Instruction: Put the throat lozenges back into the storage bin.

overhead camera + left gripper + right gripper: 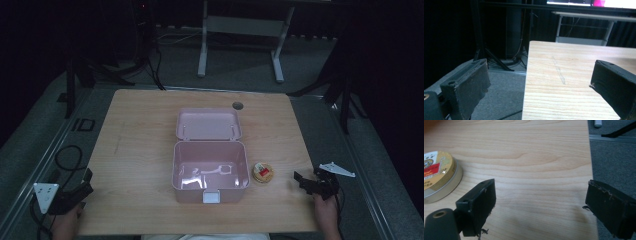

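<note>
Inspection, current moment. The round tin (262, 172) sits on the table (140, 145), just beside the right wall of the open pink box (210, 170), approx. level with the box's front half. Not touching it, as far as I can tell from the high view. Box is empty, lid (208, 123) folded back flat behind it.

Right gripper (306, 182): jaws spread wide, nothing between them, near the tin on its right side, apart from it. In the right gripper view the tin (437, 176) lies off to the left of the jaws, not yet lined up.

Left gripper (80, 192): jaws spread, empty, at the table's near-left corner, well apart from box and tin.

Handling, my judgement: tin looks like thin metal w/ a printed gold lid. Stiff, light, prob. slippery on the smooth rim. Low and flat, so little side wall to bite on. I'd take it across the diameter, pads low on the silver side wall, jaws level w/ the tabletop. Squeeze moderate: too hard could dent it or pop the lid; too soft and it may slide out. Contents unknown, so weight unconfirmed.
</note>
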### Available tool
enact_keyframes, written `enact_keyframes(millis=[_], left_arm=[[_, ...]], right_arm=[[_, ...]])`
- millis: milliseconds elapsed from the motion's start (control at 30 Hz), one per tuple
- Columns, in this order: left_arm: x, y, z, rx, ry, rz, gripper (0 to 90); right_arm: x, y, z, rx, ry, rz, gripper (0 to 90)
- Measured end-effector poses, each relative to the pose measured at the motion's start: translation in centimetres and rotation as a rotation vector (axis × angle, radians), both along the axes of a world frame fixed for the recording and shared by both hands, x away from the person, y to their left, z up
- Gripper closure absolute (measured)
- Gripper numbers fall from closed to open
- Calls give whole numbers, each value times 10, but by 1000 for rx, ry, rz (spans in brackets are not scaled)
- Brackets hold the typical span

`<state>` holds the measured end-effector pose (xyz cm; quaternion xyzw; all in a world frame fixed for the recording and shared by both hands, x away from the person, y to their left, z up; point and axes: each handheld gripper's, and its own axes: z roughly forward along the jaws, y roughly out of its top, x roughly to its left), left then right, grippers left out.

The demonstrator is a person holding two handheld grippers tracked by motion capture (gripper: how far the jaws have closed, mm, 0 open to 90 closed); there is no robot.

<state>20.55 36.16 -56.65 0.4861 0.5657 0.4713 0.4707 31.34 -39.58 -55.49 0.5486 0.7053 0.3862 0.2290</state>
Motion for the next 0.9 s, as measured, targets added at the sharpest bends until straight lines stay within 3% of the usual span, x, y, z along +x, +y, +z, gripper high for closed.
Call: enact_keyframes(millis=[133,300,433,667,733,900], left_arm=[[0,-2,0,22,3,-3,25],[0,-2,0,22,2,-1,25],[0,-2,0,22,3,-2,25],[0,-3,0,26,5,-3,25],[1,-3,0,24,5,-2,25],[0,-3,0,28,7,-3,25]], right_arm=[[1,1,0,-9,9,25,93],[7,5,3,-86,51,134,93],[11,7,8,-115,91,214,93],[18,16,19,-211,248,395,93],[18,20,21,-267,293,433,93],[19,26,26,-350,384,499,93]])
